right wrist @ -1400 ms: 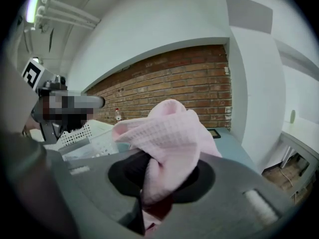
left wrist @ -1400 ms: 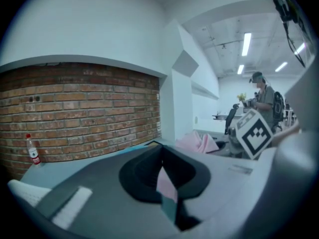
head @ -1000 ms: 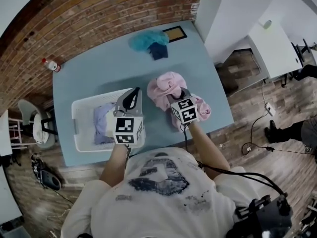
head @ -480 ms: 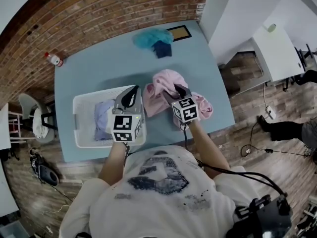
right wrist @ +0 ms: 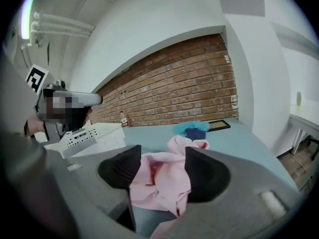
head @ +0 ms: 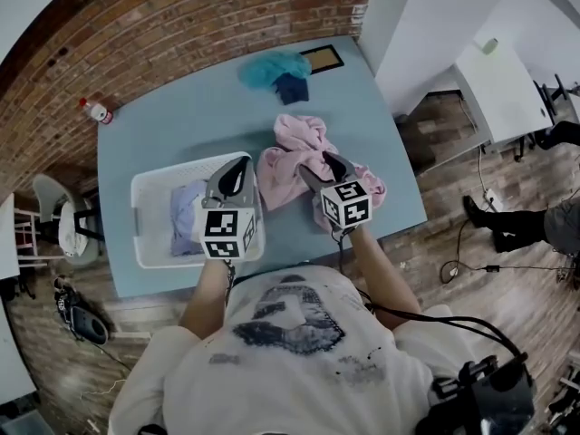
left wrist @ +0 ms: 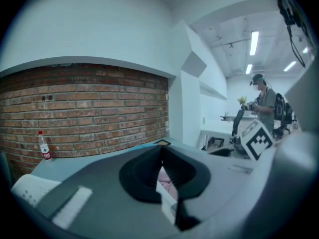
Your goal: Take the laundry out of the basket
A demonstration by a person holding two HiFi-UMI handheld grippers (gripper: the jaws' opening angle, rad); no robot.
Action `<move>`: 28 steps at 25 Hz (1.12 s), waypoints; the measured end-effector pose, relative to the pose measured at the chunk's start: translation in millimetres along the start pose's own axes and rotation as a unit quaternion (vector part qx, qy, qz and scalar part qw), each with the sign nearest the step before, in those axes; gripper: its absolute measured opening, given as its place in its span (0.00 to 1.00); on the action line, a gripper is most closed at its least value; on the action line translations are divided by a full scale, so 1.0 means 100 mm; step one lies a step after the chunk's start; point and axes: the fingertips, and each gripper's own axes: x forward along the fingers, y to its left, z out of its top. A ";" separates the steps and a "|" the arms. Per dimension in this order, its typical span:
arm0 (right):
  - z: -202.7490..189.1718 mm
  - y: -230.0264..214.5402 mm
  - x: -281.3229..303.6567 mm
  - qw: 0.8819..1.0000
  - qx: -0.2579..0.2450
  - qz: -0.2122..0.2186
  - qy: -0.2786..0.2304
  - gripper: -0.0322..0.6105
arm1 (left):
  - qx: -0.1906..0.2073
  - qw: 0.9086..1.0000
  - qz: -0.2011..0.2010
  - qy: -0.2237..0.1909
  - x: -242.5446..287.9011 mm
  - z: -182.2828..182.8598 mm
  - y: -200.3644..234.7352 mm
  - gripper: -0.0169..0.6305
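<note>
Laundry out: a pink garment [head: 294, 157] lies crumpled on the tabletop [head: 181, 125] just right of the white laundry basket [head: 145, 243]. The right gripper [head: 320, 163] has just been opening and its jaws stand spread around the cloth. The left gripper [head: 241, 163] hovers over the basket's right rim, jaws pressed together, with lavender laundry [head: 186, 220] inside

basket [head: 139, 217] L of garment [head: 283, 167], both on tbl [head: 181, 120]

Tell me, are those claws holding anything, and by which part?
Nothing is gripped. The right claw has just been opening its jaws, with the pink garment lying loose between them. The left claw is shut and empty.
</note>
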 end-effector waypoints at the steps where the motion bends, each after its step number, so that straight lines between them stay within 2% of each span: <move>1: 0.02 0.00 -0.05 1.000 0.003 -0.003 -0.004 0.47 | 0.000 1.000 -0.001 -0.001 -0.01 0.01 -0.01 0.01; 12: 0.42 -0.02 -0.62 0.995 0.027 -0.051 -0.077 0.46 | 0.001 1.000 -0.020 -0.008 -0.05 0.01 -0.19 0.01; 14: 0.50 -0.02 -0.73 0.994 0.025 -0.059 -0.089 0.39 | 0.001 1.000 -0.023 -0.010 -0.05 0.03 -0.23 0.01; 18: 0.63 -0.01 -0.91 0.991 0.024 -0.071 -0.108 0.32 | -0.001 0.999 -0.030 -0.016 -0.07 0.05 -0.32 0.01; 20: 0.67 -0.01 -0.98 0.990 0.016 -0.082 -0.115 0.20 | 0.000 0.999 -0.033 -0.020 -0.09 0.05 -0.37 0.01; 23: 0.72 0.00 -1.04 0.988 0.008 -0.093 -0.124 0.08 | -0.001 0.999 -0.032 -0.022 -0.12 0.05 -0.39 0.01; 28: 0.73 0.06 -1.05 0.989 0.005 -0.090 -0.120 0.05 | -0.004 0.999 -0.027 -0.023 -0.15 0.05 -0.35 0.01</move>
